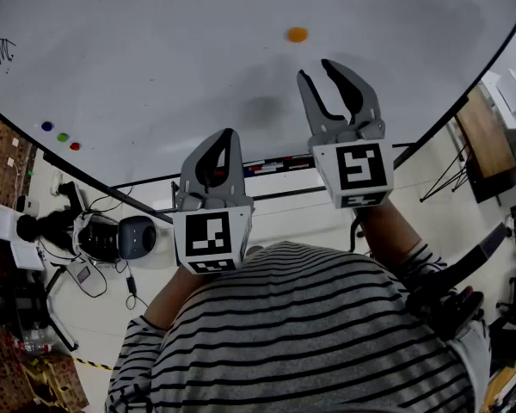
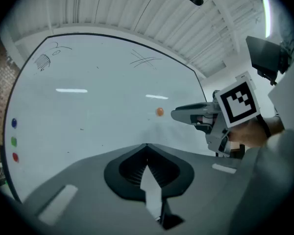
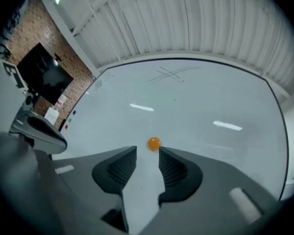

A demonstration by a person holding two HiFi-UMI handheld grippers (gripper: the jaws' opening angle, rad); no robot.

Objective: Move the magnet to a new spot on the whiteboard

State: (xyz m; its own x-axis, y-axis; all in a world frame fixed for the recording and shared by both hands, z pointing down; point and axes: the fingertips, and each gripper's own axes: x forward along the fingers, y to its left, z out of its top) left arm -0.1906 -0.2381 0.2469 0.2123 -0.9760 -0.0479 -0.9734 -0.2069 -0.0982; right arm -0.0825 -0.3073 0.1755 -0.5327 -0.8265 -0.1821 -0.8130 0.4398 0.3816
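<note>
Right gripper view: right gripper [image 3: 147,153] jaws apart, empty; magnet [image 3: 154,143] at 12 o'clock just beyond tips, on whiteboard [image 3: 196,97]; left gripper [image 2: 147,148] jaws together.

Glossy, smooth whiteboard [image 1: 198,50] — matt grey plastic right tool [image 1: 315,69]
</note>
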